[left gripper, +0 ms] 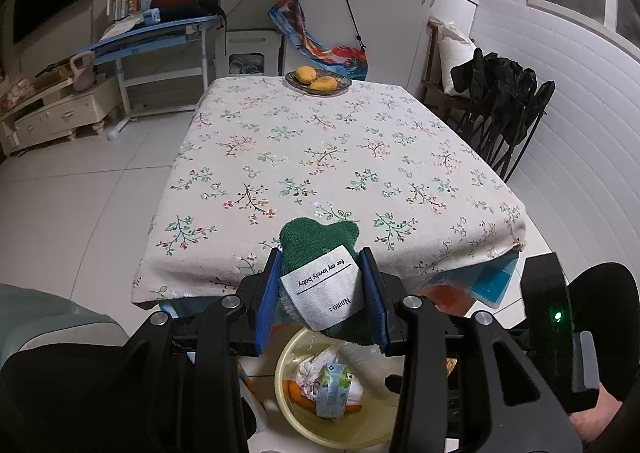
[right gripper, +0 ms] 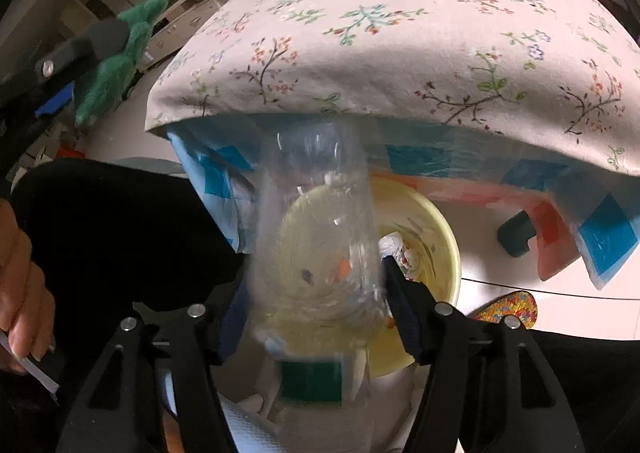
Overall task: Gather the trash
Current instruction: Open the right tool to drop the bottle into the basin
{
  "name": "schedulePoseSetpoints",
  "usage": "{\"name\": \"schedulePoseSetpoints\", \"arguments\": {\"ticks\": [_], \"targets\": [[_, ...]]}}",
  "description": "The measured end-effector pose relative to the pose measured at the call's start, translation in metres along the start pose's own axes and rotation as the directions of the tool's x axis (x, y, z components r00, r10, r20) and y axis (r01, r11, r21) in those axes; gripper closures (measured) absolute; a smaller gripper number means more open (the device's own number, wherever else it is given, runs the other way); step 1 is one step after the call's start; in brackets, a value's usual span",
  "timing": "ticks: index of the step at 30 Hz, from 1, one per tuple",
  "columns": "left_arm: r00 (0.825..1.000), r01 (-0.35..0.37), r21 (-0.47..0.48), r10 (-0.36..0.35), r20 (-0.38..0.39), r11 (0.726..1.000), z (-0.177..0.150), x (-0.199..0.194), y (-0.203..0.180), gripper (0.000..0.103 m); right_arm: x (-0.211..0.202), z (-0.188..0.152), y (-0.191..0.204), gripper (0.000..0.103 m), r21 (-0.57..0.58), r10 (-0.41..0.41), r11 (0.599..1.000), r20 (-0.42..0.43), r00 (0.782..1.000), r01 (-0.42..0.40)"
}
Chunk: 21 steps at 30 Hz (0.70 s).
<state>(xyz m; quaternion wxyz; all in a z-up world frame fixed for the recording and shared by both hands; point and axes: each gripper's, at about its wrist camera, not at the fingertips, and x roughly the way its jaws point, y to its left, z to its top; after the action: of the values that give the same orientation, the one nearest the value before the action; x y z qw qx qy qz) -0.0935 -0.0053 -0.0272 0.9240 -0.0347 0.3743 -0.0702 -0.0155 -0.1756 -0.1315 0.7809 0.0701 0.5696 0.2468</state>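
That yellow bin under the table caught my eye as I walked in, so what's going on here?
A person is clearing trash with a gripper in each hand. The left gripper is clamped on a folded green towel above the table's edge. The right gripper has a clear plastic bottle between its jaws over the yellow bin, which already holds crumpled wrappers.
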Motion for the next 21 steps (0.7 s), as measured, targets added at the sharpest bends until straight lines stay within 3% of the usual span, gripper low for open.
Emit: {"name": "schedulePoseSetpoints", "arguments": {"ticks": [4,10,16,21], "targets": [[1.000,0.004,0.007,-0.003,-0.008,1.000,-0.002,0.002,-0.002,0.066,-0.008,0.001,-0.004,0.038,0.021,0.001,1.000,0.028,1.000,-0.002],[0.998,0.026,0.051,-0.023,-0.053,0.998,-0.011,0.008,-0.012,0.066,-0.035,0.006,-0.014,0.035,0.074,-0.037,0.997,0.157,0.987,0.026],[0.990,0.063,0.109,-0.049,-0.129,0.992,-0.032,0.019,-0.030,0.066,-0.063,0.008,-0.021,0.025,0.128,-0.145,0.986,0.310,0.940,0.110],[0.964,0.106,0.156,-0.064,-0.258,0.982,-0.053,0.038,-0.045,0.060,-0.075,0.008,-0.022,0.018,0.155,-0.250,0.966,0.378,0.891,0.205]]}}
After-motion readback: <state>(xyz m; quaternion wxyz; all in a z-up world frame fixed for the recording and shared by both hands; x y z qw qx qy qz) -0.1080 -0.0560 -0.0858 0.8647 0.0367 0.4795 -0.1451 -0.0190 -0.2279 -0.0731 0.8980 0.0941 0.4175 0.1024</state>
